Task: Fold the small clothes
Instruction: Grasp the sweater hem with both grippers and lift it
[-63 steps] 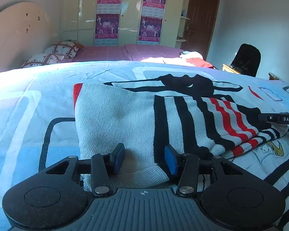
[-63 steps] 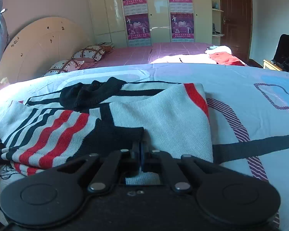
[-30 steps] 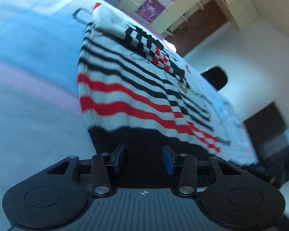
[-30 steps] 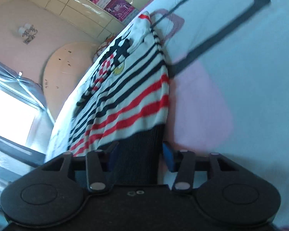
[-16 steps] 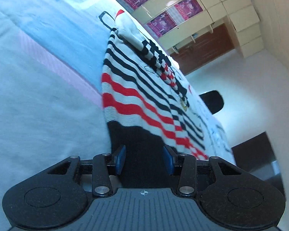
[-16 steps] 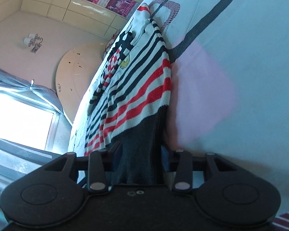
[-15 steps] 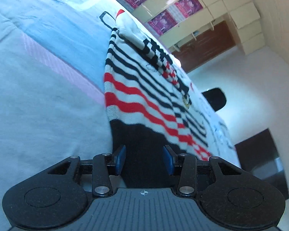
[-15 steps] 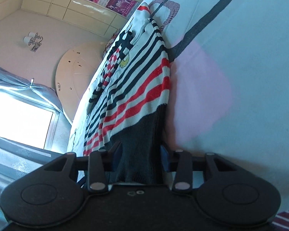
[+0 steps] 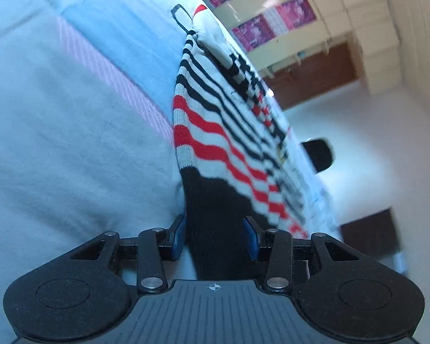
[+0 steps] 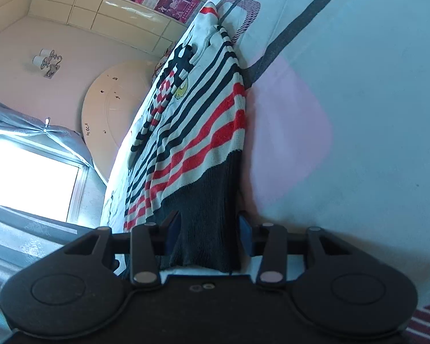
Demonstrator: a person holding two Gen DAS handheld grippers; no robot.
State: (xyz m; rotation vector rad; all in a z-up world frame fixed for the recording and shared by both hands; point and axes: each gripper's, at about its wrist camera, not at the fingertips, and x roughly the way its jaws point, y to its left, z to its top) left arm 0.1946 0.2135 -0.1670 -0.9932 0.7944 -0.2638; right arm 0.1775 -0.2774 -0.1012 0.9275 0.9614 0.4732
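A small knit sweater (image 9: 215, 132) with white, black and red stripes and a black hem lies on the pale blue bedspread (image 9: 71, 132). In the left wrist view the black hem runs between the blue pads of my left gripper (image 9: 214, 238), whose jaws stand apart around it. In the right wrist view the sweater (image 10: 197, 132) stretches away, and its black hem lies between the pads of my right gripper (image 10: 209, 233), jaws also apart around the cloth. Both views are tilted steeply.
The bedspread (image 10: 358, 114) has dark lines and a pink patch. A wardrobe with purple posters (image 9: 272, 25) and a brown door (image 9: 309, 71) stand behind. A round headboard (image 10: 114, 100) and a bright window (image 10: 28, 172) are on the right gripper's left. A dark chair (image 9: 319, 154) stands beyond the bed.
Both grippers went from the folded top of the sweater to its black hem, the right one opening. Over the last half second both views tilted a little further; the jaws stayed apart.
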